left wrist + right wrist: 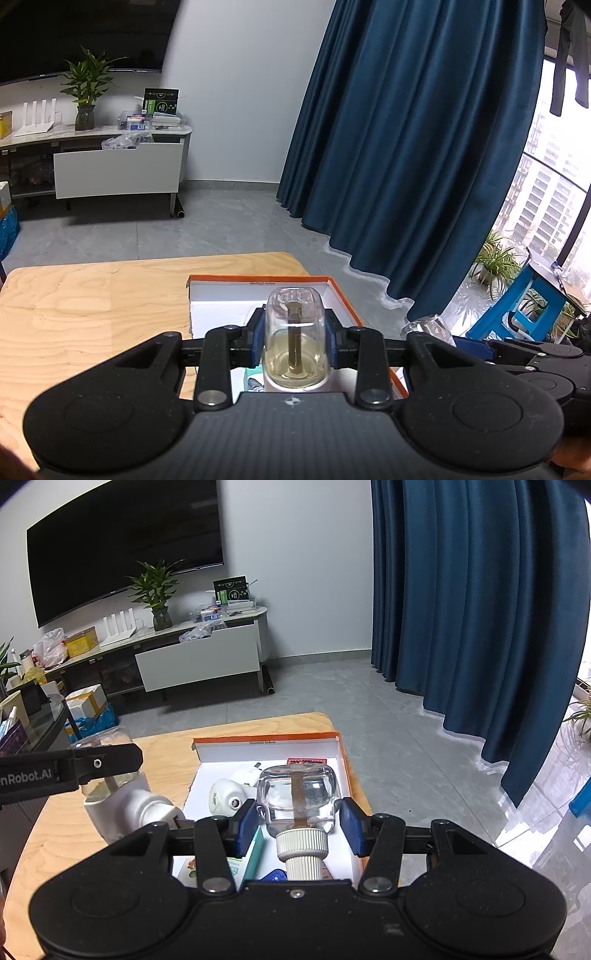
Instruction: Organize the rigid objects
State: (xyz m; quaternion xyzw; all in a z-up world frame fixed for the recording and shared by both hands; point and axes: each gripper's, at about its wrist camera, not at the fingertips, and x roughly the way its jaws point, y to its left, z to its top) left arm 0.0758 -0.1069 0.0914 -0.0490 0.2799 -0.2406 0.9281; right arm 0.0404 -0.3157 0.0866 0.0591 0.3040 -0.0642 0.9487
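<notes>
Light plywood table [92, 302] filled lower frame, with an orange-rimmed white cardboard box [332, 738] at centre. Left gripper [295, 332] pinched a clear glass bottle of yellowish liquid with a white base [295, 343], above the box. Right gripper [299, 823] stood spread around a clear glass bottle with a ribbed white cap [299, 797], pads apart from the glass, over the box.

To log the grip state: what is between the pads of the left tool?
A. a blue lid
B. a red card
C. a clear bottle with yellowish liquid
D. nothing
C: the left tool is clamped on the clear bottle, with yellowish liquid inside.
</notes>
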